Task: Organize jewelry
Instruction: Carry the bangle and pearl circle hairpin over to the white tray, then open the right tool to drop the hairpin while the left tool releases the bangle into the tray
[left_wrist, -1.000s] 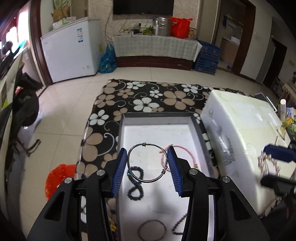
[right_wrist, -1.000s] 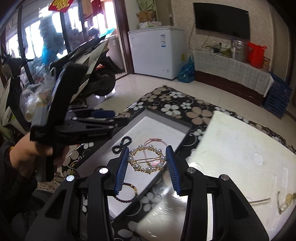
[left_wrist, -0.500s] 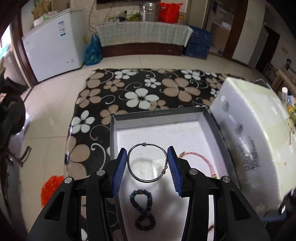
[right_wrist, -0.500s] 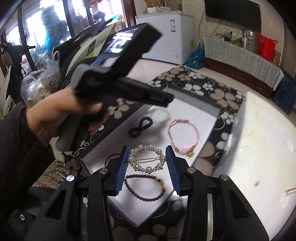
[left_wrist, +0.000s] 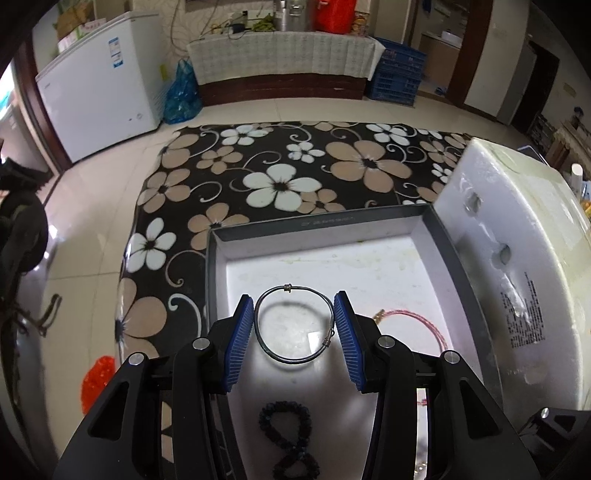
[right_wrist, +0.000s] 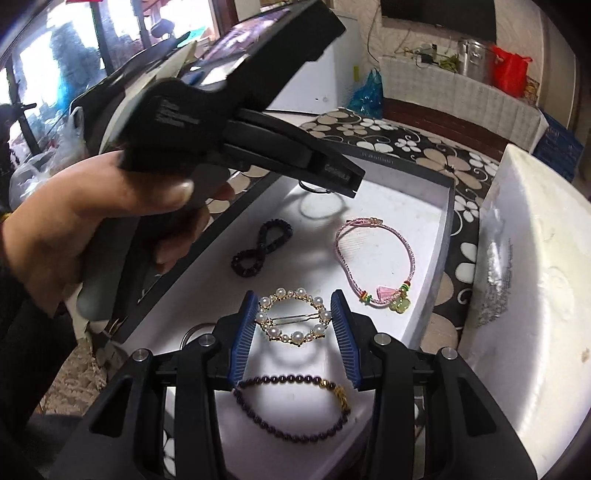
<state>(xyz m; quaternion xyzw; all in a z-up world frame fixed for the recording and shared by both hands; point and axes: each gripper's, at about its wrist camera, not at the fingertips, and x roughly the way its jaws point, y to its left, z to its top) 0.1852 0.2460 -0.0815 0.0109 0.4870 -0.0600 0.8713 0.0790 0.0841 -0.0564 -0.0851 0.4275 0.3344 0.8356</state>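
Observation:
My left gripper (left_wrist: 294, 326) is shut on a thin silver wire bangle (left_wrist: 271, 352) and holds it over the far part of the grey tray (left_wrist: 325, 223). My right gripper (right_wrist: 294, 321) is shut on a gold ring-shaped pearl hair clip (right_wrist: 275, 332) over the tray's near part (right_wrist: 446, 236). On the tray's white floor lie a black figure-eight hair tie (right_wrist: 261, 246), a pink cord bracelet with charms (right_wrist: 376, 266) and a dark purple bead bracelet (right_wrist: 295, 410). The black tie (left_wrist: 290, 439) and pink cord (left_wrist: 413, 321) also show in the left wrist view.
The tray sits on a black floral cloth (left_wrist: 280, 177). A white foam box (left_wrist: 517, 251) stands right of the tray, close to its wall. The left hand and its gripper body (right_wrist: 221, 110) hang over the tray's left side. A red bag (left_wrist: 96, 376) lies on the floor.
Both grippers have come down closer to the tray. The left one has moved toward the tray's far end with the bangle. The right one has moved over the tray with the pearl clip.

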